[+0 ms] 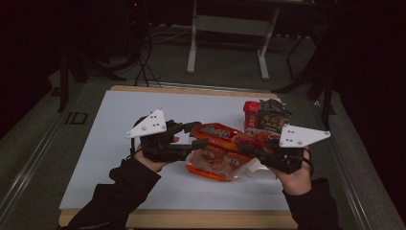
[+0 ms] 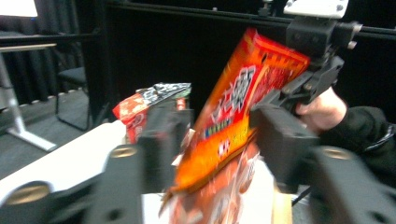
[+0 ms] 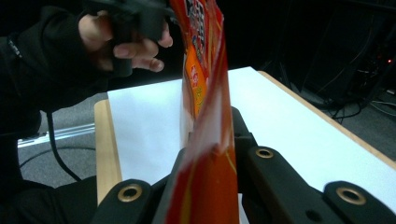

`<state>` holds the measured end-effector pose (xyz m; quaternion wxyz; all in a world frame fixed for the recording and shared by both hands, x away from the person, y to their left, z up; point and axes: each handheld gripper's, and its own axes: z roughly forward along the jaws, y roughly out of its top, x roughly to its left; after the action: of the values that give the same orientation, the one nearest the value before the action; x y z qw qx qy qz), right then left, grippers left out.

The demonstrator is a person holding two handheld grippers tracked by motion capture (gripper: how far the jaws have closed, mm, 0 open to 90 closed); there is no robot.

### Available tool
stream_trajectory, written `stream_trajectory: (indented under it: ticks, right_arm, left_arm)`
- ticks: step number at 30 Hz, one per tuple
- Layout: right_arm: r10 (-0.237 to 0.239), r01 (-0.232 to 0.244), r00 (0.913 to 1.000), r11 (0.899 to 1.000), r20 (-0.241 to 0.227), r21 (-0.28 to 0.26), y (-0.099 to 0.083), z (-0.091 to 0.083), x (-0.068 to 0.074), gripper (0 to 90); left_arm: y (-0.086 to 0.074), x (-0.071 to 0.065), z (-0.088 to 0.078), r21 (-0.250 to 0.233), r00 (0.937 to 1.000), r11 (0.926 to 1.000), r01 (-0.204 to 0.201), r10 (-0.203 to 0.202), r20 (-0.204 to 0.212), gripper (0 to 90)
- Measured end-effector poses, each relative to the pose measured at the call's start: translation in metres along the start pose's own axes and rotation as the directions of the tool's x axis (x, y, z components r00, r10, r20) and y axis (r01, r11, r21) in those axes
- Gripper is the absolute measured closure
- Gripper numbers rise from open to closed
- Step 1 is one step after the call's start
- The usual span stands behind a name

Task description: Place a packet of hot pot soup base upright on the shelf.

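An orange-red snack packet (image 1: 220,134) hangs tilted above the white tabletop (image 1: 119,143), held up between both hands. My right gripper (image 1: 249,148) is shut on its right end; in the right gripper view the jaws (image 3: 210,144) pinch the packet's edge (image 3: 205,70). My left gripper (image 1: 197,134) is at the packet's left end. In the left gripper view its jaws (image 2: 217,135) stand on either side of the packet (image 2: 233,102) without pressing it, so it is open. A second packet with a clear window (image 1: 215,165) lies flat on the table underneath.
A red pack (image 1: 250,112) and a dark pack (image 1: 273,117) stand together at the back right of the table. The wooden table edge (image 1: 201,218) runs along the front. A grey table frame (image 1: 227,28) stands on the floor beyond.
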<state>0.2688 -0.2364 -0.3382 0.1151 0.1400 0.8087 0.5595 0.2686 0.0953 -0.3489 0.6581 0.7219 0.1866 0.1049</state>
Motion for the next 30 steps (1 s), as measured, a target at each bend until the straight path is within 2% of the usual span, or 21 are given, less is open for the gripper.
stream_trajectory:
  ticks: [2,4,6,10,11,13,15,16,19,22,25,28,30]
  right_arm:
    - [-0.004,0.004,1.0000,1.000,0.007,-0.004,0.005,-0.003,-0.004,90.0]
    - [-0.013,0.013,0.9997,1.000,0.020,-0.010,0.011,-0.008,-0.007,90.0]
    - [-0.030,0.030,0.9987,0.999,0.040,-0.015,0.018,-0.014,-0.009,90.0]
    - [-0.040,0.042,0.9962,0.999,0.077,-0.023,0.029,-0.027,-0.015,90.0]
    - [-0.035,0.038,0.9959,0.999,0.084,-0.028,0.032,-0.031,-0.017,90.0]
    - [-0.034,0.038,0.9940,0.999,0.104,-0.036,0.036,-0.039,-0.021,90.0]
    - [-0.031,0.037,0.9922,0.998,0.121,-0.047,0.039,-0.047,-0.024,90.0]
    - [-0.031,0.038,0.9907,0.998,0.133,-0.050,0.041,-0.051,-0.026,90.0]
    - [-0.027,0.036,0.9857,0.998,0.166,-0.053,0.044,-0.063,-0.031,90.0]
    - [-0.027,0.036,0.9798,0.998,0.198,-0.042,0.045,-0.073,-0.036,90.0]
    - [-0.021,0.028,0.9753,0.999,0.220,-0.029,0.044,-0.082,-0.042,90.0]
    - [-0.013,0.018,0.9655,1.000,0.260,-0.016,0.041,-0.090,-0.048,90.0]
    - [-0.006,0.009,0.9619,1.000,0.273,-0.012,0.037,-0.094,-0.052,90.0]
  left_arm:
    - [-0.002,0.001,0.000,0.005,0.9998,0.9998,0.020,-0.019,-0.008,28.4]
    - [-0.007,0.001,-0.001,0.027,0.9998,0.9995,0.018,-0.017,-0.014,17.0]
    - [-0.012,0.000,-0.002,0.031,0.9996,0.9994,0.016,-0.015,-0.023,12.8]
    - [-0.025,0.003,-0.007,0.025,0.9973,0.9976,0.065,-0.064,-0.036,2.9]
    - [-0.025,0.003,-0.007,0.025,0.9973,0.9976,0.065,-0.064,-0.036,2.8]
    - [-0.037,0.006,-0.010,0.031,0.9956,0.9966,0.077,-0.075,-0.056,2.8]
    - [-0.046,0.008,-0.013,0.037,0.9955,0.9967,0.072,-0.070,-0.064,2.8]
    - [-0.049,0.009,-0.014,0.054,0.9954,0.9963,0.067,-0.063,-0.072,2.8]
    - [-0.061,0.009,-0.016,0.061,0.9959,0.9974,0.038,-0.033,-0.084,2.8]
    - [-0.070,0.009,-0.019,0.073,0.9954,0.9969,0.029,-0.022,-0.093,2.8]
    - [-0.077,0.010,-0.021,0.077,0.9947,0.9960,0.045,-0.037,-0.095,2.8]
    - [-0.084,0.011,-0.022,0.074,0.9937,0.9953,0.063,-0.056,-0.098,2.8]
    - [-0.088,0.011,-0.023,0.078,0.9929,0.9943,0.072,-0.064,-0.100,2.8]
